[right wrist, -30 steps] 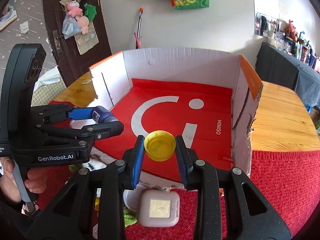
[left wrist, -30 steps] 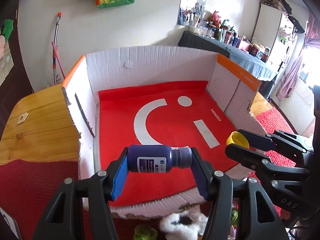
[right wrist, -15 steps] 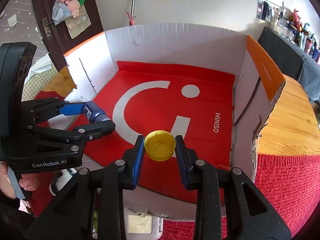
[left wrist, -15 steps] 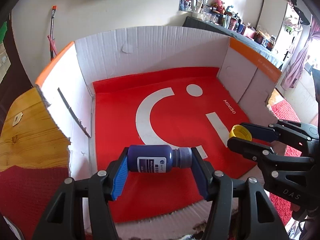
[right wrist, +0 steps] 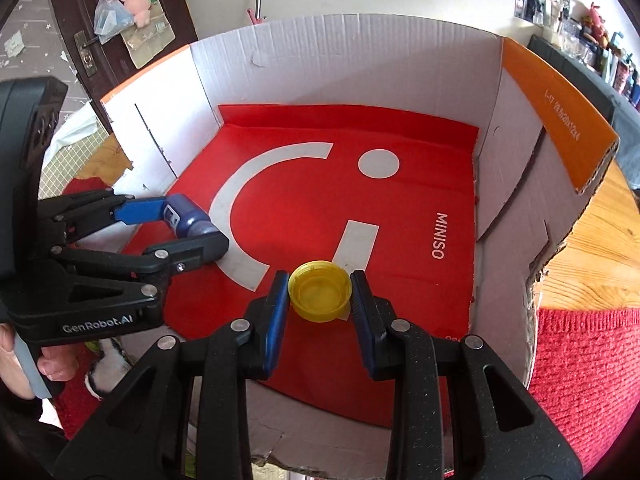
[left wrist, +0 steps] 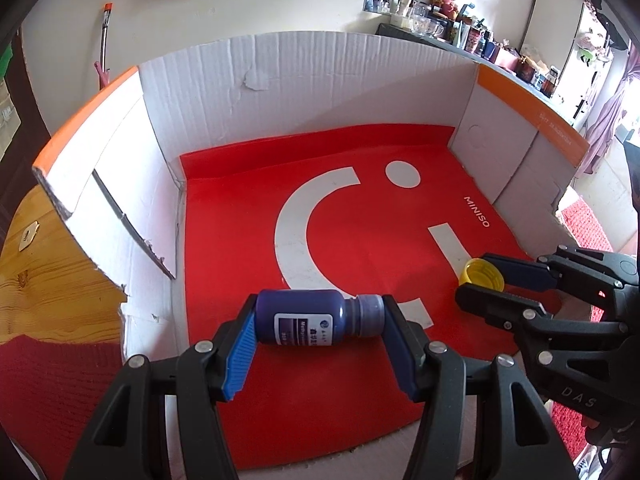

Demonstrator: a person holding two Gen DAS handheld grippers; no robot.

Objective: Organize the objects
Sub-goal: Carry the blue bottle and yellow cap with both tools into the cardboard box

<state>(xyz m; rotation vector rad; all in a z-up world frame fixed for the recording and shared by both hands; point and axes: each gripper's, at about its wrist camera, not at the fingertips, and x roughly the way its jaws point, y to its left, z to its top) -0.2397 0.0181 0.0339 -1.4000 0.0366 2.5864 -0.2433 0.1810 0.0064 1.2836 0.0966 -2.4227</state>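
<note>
**Holding a bottle and a cap over the open box**

Gripping a dark blue bottle crosswise, the left gripper is clamping it end to end: the bottle's base is pressing against the left blue pad and its grey cap against the right one, so the bottle is lying level between the fingertips with its white label facing the camera. It is hanging over the near left part of the red liner inside the cardboard box, close to the white curved mark printed there.

Further right, the right gripper is pinching a yellow bottle cap between its pads, jaws narrow, with the cap's hollow side facing up toward the camera. The cap is sitting right at the fingertips, over the near middle of the liner beside the white bar mark. Both grippers are side by side but apart, each angling down into the box, which is resting on a wooden table.
</note>
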